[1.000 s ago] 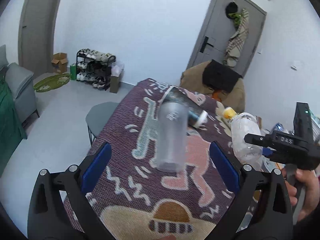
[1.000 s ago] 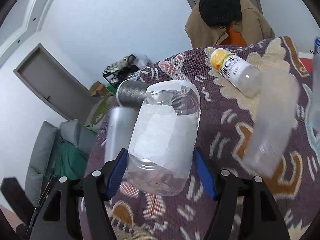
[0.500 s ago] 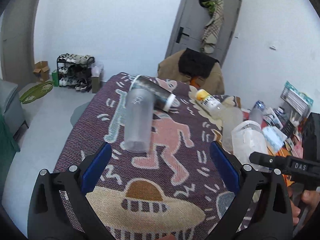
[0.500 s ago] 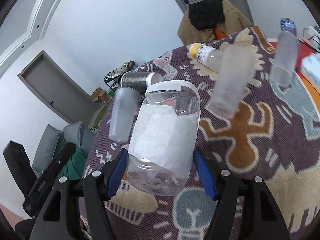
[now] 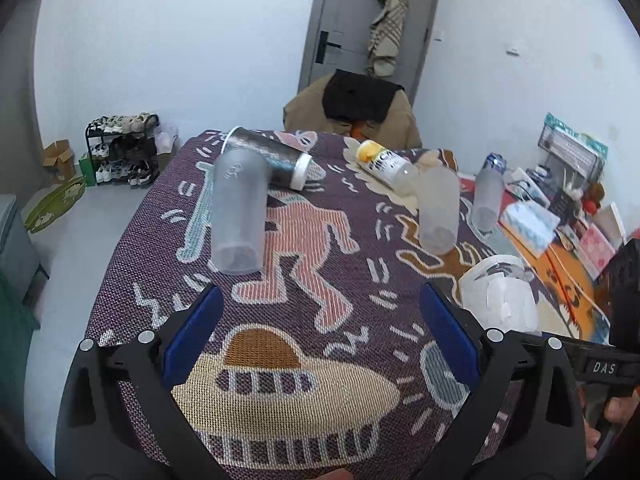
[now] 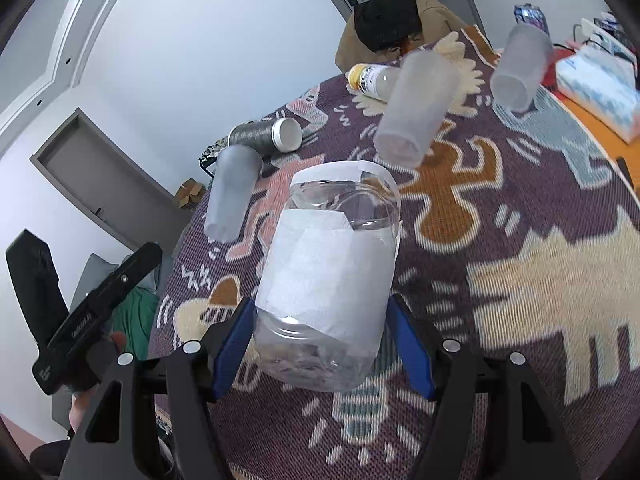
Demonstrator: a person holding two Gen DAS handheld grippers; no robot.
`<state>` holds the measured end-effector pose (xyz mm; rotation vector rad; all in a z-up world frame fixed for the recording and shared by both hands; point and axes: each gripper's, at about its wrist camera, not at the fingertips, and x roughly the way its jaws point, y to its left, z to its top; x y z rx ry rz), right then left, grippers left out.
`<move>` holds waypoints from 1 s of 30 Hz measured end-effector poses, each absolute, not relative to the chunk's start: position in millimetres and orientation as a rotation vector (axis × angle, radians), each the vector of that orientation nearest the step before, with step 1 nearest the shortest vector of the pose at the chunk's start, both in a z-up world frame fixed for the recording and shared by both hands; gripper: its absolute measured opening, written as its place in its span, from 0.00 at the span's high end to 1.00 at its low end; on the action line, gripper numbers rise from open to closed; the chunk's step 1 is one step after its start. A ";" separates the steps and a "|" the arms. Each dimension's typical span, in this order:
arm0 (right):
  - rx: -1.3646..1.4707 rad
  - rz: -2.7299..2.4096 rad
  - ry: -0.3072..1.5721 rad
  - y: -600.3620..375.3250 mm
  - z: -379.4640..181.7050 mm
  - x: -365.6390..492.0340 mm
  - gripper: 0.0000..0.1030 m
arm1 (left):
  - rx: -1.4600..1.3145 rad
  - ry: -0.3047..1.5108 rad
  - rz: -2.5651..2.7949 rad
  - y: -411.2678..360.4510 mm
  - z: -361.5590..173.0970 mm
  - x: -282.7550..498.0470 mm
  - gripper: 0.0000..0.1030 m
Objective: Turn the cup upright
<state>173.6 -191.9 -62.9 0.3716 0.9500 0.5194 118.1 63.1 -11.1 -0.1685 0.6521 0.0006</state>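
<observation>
My right tongs [image 6: 320,344] are clamped on a clear plastic jar-like cup [image 6: 328,280] with white paper taped round it; both blue pads press its sides near the closed base. My left tongs [image 5: 320,340] are spread wide and hold nothing, hanging above the patterned cloth [image 5: 304,264] that covers the desk.

By my reading, the flip is well under way but not finished. The cup seems to be lifted off the cloth, though I cannot tell for sure whether its base touches. In the right wrist view its long axis runs from about 6 o'clock, where the base sits between my pads, up toward 12 o'clock, where the open mouth points away from me, leaning a little to 1 o'clock. In the left wrist view the same cup [image 5: 498,300] sits at roughly 4 o'clock, mouth tilted up. What I judge is left: bring the axis fully vertical, set the base on the cloth, and let go.

Three frosted tumblers stand mouth-down on the cloth: one [image 5: 238,210] at 11 o'clock in the left view, one [image 5: 438,210] at 1 o'clock, a third [image 5: 488,196] farther toward 2 o'clock. A dark canister [image 5: 266,156] and a yellow-capped bottle [image 5: 386,164] lie on their sides beyond them.
</observation>
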 end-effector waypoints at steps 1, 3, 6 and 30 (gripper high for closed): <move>0.371 0.516 0.954 -192.1 -67.2 171.9 0.35 | -0.161 0.656 -0.004 61.4 -12.4 117.1 0.06; 0.375 0.495 0.965 -193.6 -78.0 169.1 0.35 | -0.146 0.666 -0.012 58.4 -15.6 114.9 0.06; 0.401 0.493 0.976 -194.6 -90.4 169.0 0.34 | -0.130 0.679 -0.021 55.2 -18.4 112.0 0.06; 0.508 0.396 0.770 -291.9 -72.3 137.9 0.08 | -0.101 0.736 -0.208 -8.9 -2.3 132.7 0.06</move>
